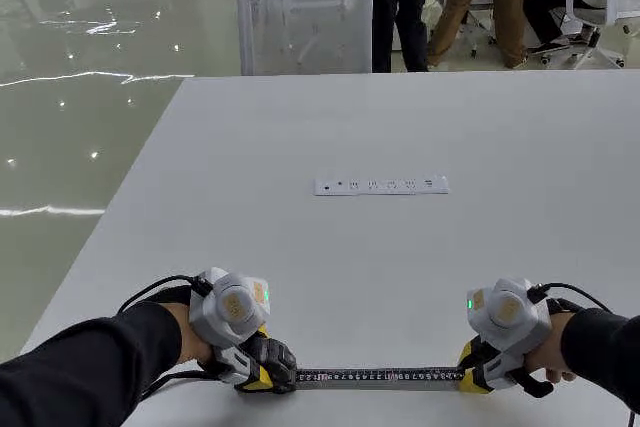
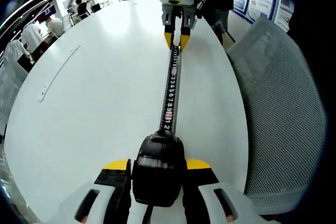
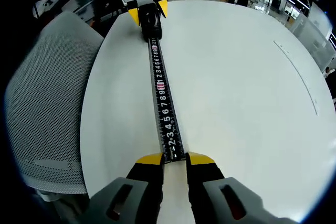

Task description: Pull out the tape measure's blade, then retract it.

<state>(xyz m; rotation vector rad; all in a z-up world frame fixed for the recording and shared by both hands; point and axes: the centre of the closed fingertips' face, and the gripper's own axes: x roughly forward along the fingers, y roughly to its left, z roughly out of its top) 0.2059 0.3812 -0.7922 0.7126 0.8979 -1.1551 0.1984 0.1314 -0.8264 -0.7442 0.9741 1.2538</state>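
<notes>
At the near edge of the white table, the tape measure sits with its black case wedged between the jaws of the left gripper, which are clenched on its sides. The blade is pulled out and lies flat along the table edge, numbers up, running straight from the case to the right gripper. The yellow-tipped jaws of the right gripper are closed on the blade's free end, one on each edge. The two grippers face each other, well apart. Farther back on the table lies a white power strip, and behind it stands a mesh chair.
</notes>
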